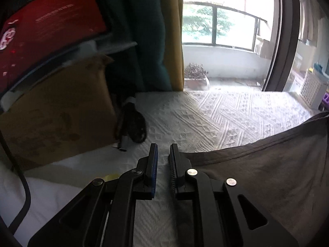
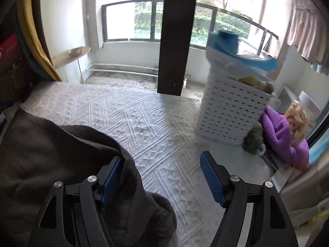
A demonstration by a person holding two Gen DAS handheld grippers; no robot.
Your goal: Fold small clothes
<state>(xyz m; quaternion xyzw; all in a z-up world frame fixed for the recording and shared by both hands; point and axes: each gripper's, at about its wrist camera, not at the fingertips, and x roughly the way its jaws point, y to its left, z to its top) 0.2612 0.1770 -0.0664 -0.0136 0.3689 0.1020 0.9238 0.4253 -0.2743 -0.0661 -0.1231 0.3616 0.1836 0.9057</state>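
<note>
Lying flat on the bed (image 2: 144, 111) for folding, the dark garment (image 2: 51, 154) is draping past the wide right tool (image 2: 162, 164); the left tool (image 1: 163, 150) is nearly closed, gripping nothing.

Matt grey cloth garment (image 2: 51, 154), textured woven bedspread (image 2: 144, 119)

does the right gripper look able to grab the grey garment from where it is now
Probably yes. The right gripper stands open, and a fold of the grey garment already drapes over its left finger. Only bare white bedspread lies between the fingers, so nothing blocks it.
</note>
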